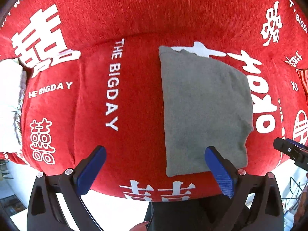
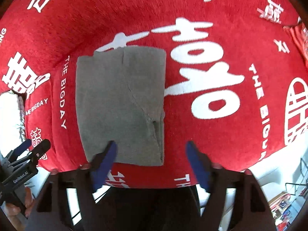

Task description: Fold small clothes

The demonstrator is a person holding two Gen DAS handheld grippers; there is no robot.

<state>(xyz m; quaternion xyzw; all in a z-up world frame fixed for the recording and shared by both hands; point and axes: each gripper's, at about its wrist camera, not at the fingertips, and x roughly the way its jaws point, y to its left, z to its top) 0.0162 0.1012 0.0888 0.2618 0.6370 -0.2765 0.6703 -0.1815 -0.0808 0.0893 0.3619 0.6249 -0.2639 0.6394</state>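
Observation:
A small grey garment lies folded into a flat rectangle on a red cushion with white lettering. It also shows in the right wrist view, with a seam running down it. My left gripper is open and empty, above the garment's near left edge. My right gripper is open and empty, above the garment's near right corner. Each gripper shows at the edge of the other's view: the right gripper and the left gripper.
The red cushion fills most of both views and drops off at its near edge onto a white floor. A white fabric lies at the far left. A wire rack stands at the lower right.

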